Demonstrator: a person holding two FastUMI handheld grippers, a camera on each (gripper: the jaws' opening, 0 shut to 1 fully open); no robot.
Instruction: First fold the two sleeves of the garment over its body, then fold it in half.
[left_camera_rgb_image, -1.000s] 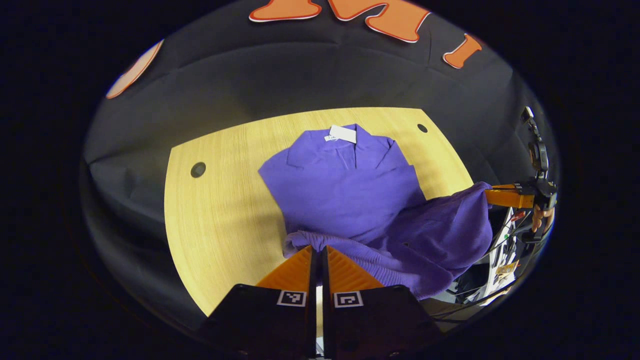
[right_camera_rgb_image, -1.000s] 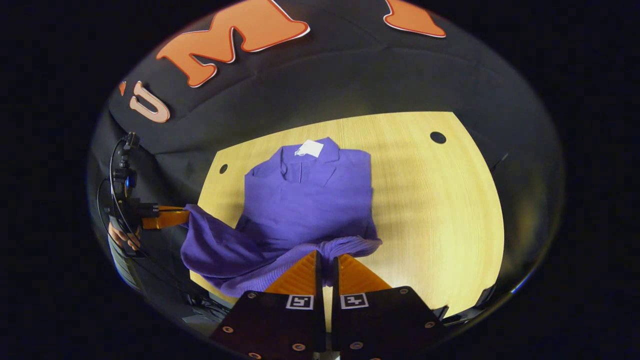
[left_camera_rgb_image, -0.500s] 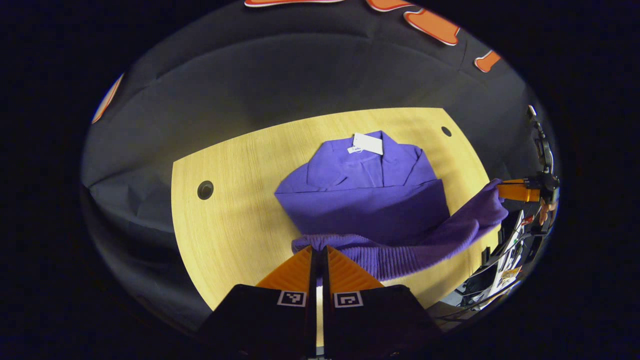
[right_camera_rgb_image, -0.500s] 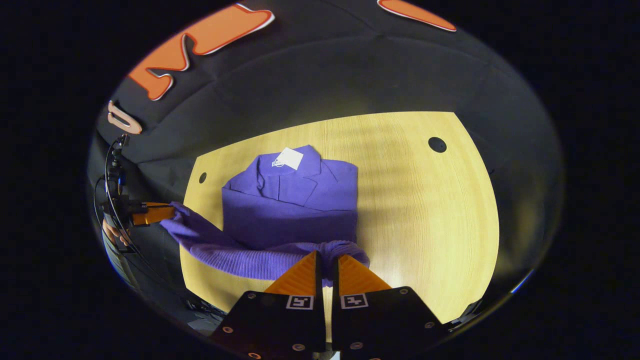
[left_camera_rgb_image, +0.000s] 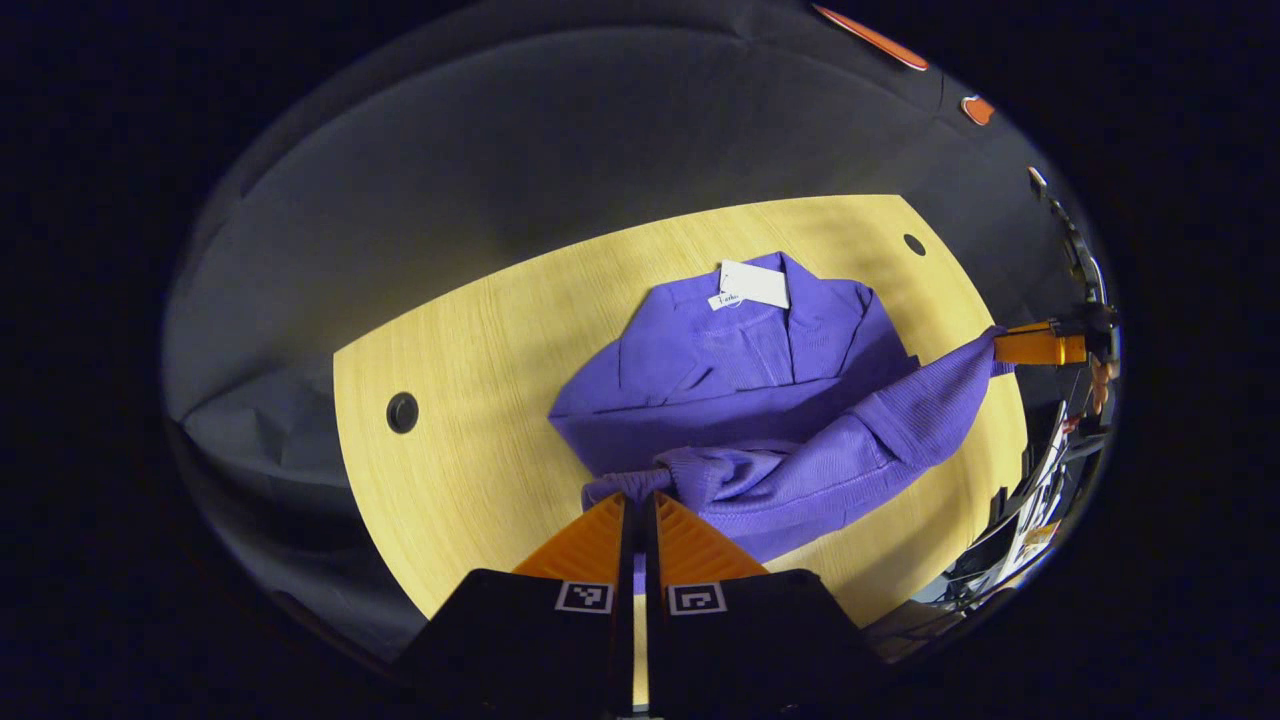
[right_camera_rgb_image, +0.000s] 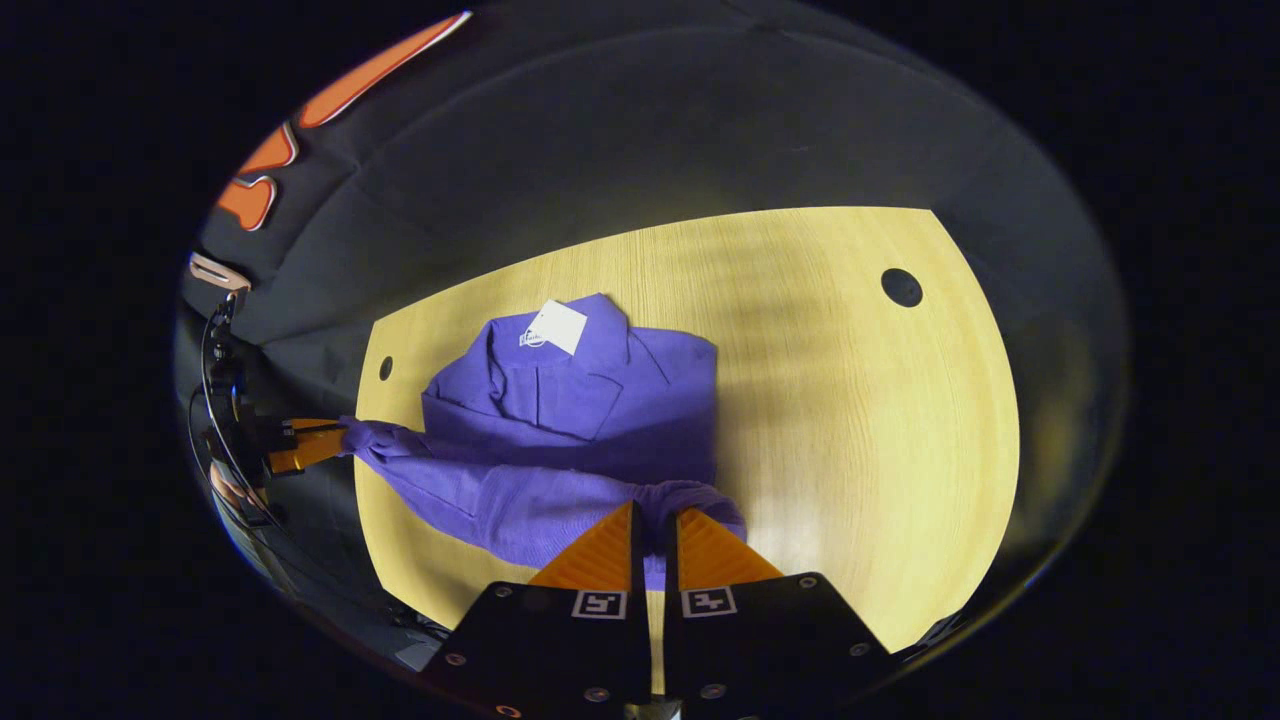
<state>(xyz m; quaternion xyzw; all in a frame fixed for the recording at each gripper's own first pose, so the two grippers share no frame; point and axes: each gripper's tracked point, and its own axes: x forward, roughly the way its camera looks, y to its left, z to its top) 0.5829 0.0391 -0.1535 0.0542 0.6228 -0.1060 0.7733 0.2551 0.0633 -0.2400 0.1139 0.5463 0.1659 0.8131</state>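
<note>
Purple garment (left_camera_rgb_image: 740, 385) is lying collar-away on the wooden table (left_camera_rgb_image: 470, 400) as the left gripper (left_camera_rgb_image: 634, 505) and right gripper (right_camera_rgb_image: 655, 520), each clenching a hem corner, are lifting its near edge collarward.

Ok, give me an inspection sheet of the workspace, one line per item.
Surface: wooden table, with round holes.
Job's things: purple sweater, collar end flat, bottom hem lifted toward the collar; white tag at the collar.
Clutter: nothing seen on the table.
Grippers: left gripper shut on one hem corner; right gripper shut on the other.
Cables: black cables by the left gripper.
Surroundings: black cloth wall behind the table.
</note>
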